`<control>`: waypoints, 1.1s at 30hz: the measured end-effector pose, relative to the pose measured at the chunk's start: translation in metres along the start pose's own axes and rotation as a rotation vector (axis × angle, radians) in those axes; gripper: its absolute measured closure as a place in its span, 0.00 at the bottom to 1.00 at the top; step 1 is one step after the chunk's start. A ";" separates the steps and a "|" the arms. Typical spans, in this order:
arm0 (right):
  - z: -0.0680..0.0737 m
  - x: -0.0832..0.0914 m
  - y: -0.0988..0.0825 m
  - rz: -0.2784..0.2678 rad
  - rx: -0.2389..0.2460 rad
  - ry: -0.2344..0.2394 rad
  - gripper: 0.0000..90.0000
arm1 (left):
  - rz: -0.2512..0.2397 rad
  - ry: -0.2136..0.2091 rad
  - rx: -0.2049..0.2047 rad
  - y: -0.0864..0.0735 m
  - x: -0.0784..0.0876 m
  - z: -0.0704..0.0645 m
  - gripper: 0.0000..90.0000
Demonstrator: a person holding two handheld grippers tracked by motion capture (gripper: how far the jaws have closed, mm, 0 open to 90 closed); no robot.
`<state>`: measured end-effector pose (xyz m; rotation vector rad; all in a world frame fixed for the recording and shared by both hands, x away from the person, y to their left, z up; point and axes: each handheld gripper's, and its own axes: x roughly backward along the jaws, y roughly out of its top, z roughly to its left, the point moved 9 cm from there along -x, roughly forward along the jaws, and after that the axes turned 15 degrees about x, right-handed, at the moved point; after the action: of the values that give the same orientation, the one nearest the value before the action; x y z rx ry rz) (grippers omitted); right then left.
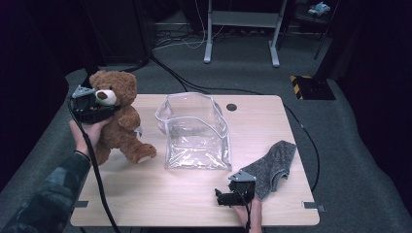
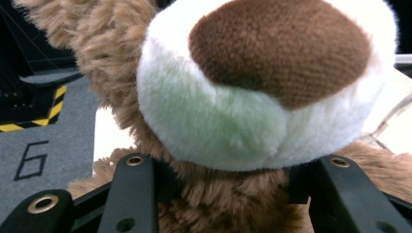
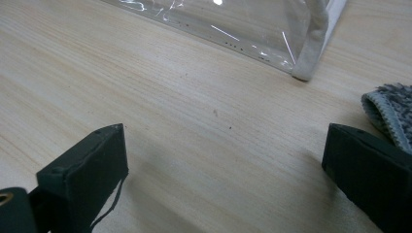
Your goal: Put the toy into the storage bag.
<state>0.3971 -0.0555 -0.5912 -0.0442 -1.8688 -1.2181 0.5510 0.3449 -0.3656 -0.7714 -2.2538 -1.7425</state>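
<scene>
Grasping the teddy bear (image 1: pixel 119 116) by its neck, the left gripper (image 1: pixel 97 110) risks the plush slipping free onto the counter (image 1: pixel 160 194).

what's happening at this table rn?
A person works two handheld claws. The left claw is clamped on the teddy bear at its neck, holding it at the table's left edge, beside the open clear pouch. The right claw rests open on the table near the grey sock, holding nothing.
</scene>
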 end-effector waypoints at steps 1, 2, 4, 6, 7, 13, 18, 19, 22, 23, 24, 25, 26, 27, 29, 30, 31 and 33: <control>0.000 0.000 0.000 0.000 0.002 0.000 0.02 | -0.008 0.002 -0.004 0.005 -0.002 -0.001 0.59; 0.000 0.000 0.000 0.000 -0.002 -0.001 0.02 | -0.013 0.004 -0.008 0.008 -0.003 -0.002 0.59; 0.000 0.000 0.000 0.001 -0.001 -0.003 0.02 | -0.015 0.004 -0.011 0.011 -0.005 -0.004 0.59; 0.000 0.000 0.000 -0.001 0.004 -0.004 0.02 | -0.027 0.007 -0.013 0.017 -0.007 -0.006 0.59; 0.000 0.000 0.000 0.000 -0.001 -0.003 0.02 | -0.033 0.009 -0.018 0.020 -0.007 -0.007 0.59; 0.000 0.000 0.000 0.003 0.005 -0.006 0.02 | -0.062 0.031 -0.030 0.039 -0.012 -0.010 0.59; 0.000 0.000 0.000 0.004 0.002 -0.008 0.02 | -0.085 0.030 -0.028 0.052 -0.015 -0.016 0.59; 0.000 -0.001 0.000 0.005 0.004 -0.008 0.02 | -0.096 0.032 -0.034 0.058 -0.016 -0.019 0.59; 0.001 -0.001 0.000 0.005 0.007 -0.006 0.02 | -0.109 0.035 -0.043 0.067 -0.016 -0.023 0.59; 0.000 -0.001 0.000 0.005 0.011 -0.007 0.02 | -0.114 0.035 -0.045 0.070 -0.016 -0.025 0.59; 0.000 -0.001 0.000 0.004 0.010 -0.007 0.02 | -0.115 0.037 -0.049 0.072 -0.015 -0.026 0.59; 0.000 -0.001 0.000 0.004 0.011 -0.007 0.02 | -0.122 0.040 -0.056 0.075 -0.015 -0.028 0.59; 0.000 -0.001 0.000 0.004 0.011 -0.007 0.02 | -0.122 0.041 -0.057 0.078 -0.014 -0.029 0.59; 0.000 -0.001 0.000 0.004 0.011 -0.007 0.02 | -0.126 0.042 -0.059 0.081 -0.013 -0.031 0.59; 0.000 -0.001 0.000 0.006 0.018 -0.004 0.02 | -0.145 0.050 -0.070 0.088 -0.011 -0.034 0.59; 0.000 -0.001 0.000 0.004 0.022 -0.006 0.02 | -0.146 0.054 -0.076 0.091 -0.010 -0.034 0.59; 0.000 -0.001 0.000 0.002 0.021 -0.007 0.02 | -0.153 0.057 -0.075 0.094 -0.010 -0.035 0.59; 0.000 -0.001 0.000 0.004 0.022 -0.006 0.02 | -0.161 0.061 -0.074 0.099 -0.008 -0.036 0.59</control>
<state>0.3976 -0.0553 -0.5917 -0.0394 -1.8858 -1.1963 0.6025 0.3254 -0.2749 -0.5550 -2.2788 -1.9024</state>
